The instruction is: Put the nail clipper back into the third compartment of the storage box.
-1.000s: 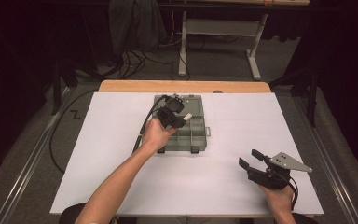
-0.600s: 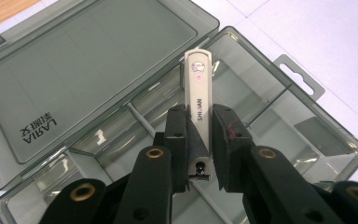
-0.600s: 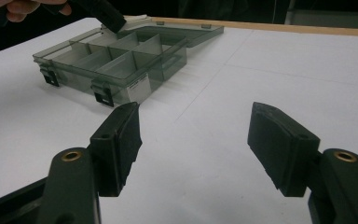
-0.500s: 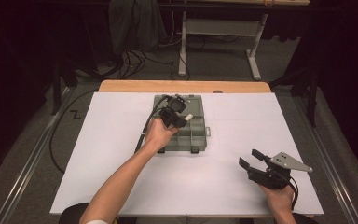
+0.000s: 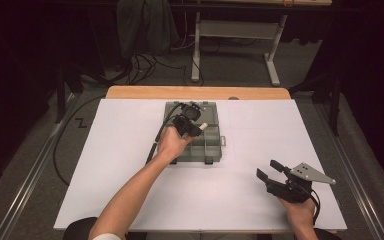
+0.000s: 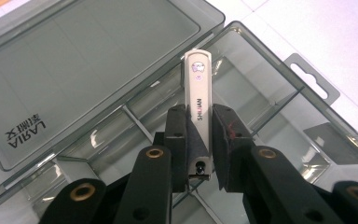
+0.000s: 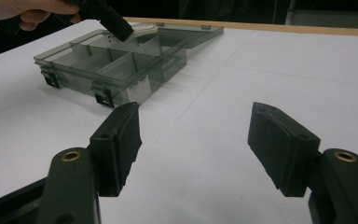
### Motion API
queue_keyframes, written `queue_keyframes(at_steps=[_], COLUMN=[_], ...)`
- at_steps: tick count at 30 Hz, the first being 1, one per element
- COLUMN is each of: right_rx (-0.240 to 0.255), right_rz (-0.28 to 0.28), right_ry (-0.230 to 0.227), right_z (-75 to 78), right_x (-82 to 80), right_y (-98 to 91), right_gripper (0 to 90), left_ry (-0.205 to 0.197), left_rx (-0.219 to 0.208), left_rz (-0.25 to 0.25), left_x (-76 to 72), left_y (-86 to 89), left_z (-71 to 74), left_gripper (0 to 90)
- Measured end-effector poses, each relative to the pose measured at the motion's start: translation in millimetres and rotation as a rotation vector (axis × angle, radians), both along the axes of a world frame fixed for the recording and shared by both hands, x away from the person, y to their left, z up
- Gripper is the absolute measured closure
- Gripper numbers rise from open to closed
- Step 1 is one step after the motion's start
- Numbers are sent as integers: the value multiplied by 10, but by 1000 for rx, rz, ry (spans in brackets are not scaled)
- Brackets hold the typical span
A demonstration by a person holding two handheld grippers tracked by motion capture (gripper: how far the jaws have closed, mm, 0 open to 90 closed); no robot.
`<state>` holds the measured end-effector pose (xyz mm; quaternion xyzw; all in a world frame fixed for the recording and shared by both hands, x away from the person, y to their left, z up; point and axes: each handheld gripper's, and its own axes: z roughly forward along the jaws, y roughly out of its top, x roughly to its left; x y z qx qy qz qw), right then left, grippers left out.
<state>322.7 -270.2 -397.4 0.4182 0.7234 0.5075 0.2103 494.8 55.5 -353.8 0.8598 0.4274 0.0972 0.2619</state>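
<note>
Slim glossy clipper [image 6: 199,98] — smoky plastic box [image 6: 261,84]

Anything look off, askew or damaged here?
Nothing stands out. The organizer box lies open and flat on the white table, lid back, compartments bare. The left gripper holds a nail clipper squarely above it. The right gripper is open over bare table.

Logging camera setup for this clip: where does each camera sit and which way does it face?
High view: above the table's near side, looking forward and down; forearms and both grippers show.
Left gripper view: on the left gripper, looking down at a nail clipper over the open organizer box.
Right gripper view: on the right gripper, low, facing the box.
All share the box.
</note>
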Motion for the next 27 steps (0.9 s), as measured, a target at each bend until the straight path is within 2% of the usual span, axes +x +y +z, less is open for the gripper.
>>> queue_keyframes(at_steps=[14, 27], right_rx=[1, 2], right_rz=[1, 0], right_ry=[-3, -5], right_z=[1, 3], right_x=[0, -3], right_y=[-2, -3], right_gripper=[360, 360], left_ry=[9, 0], left_rx=[9, 21], left_rz=[1, 4], left_x=[12, -9], left_y=[-10, 10], left_z=[-33, -26], left_gripper=[762, 708])
